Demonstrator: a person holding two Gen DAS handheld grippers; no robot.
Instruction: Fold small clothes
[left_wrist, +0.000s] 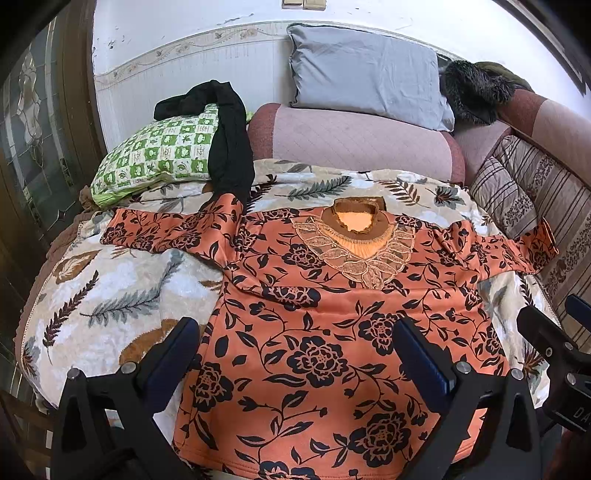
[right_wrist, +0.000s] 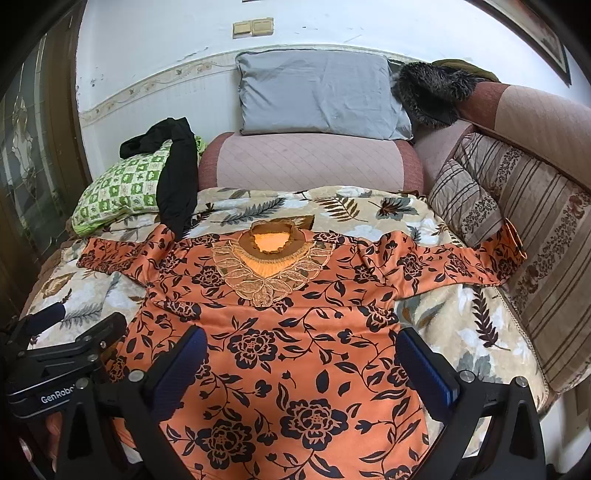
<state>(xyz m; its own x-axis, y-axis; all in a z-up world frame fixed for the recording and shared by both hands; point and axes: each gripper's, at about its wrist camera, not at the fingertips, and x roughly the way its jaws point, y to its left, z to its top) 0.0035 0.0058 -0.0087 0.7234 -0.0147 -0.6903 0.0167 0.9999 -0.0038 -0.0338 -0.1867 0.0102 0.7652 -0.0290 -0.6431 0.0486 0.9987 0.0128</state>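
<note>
- Holding the left gripper (left_wrist: 295, 354) over the lower body of the orange floral top (left_wrist: 332, 332), we keep its jaws spread wide and grasping nothing.
- We hold the right gripper (right_wrist: 301, 363) beside it over the same lower body, its jaws likewise released and empty.
- We see the top lying flat, front up, on the leaf-print blanket (left_wrist: 110, 288), collar toward the sofa back, both sleeves stretched sideways.
- We note bare blanket on either side of the body below the sleeves, wider on the left in the left wrist view.
- We find the right sleeve end touching the striped cushion (right_wrist: 469, 203); the left sleeve end lies on the blanket, near its left edge.
- We see a black garment (left_wrist: 229, 147) draped over the green checked pillow (left_wrist: 155, 155), its lower end touching the left sleeve.
- We see a grey pillow (left_wrist: 365, 74) on the sofa arm, well apart from the top.
</note>
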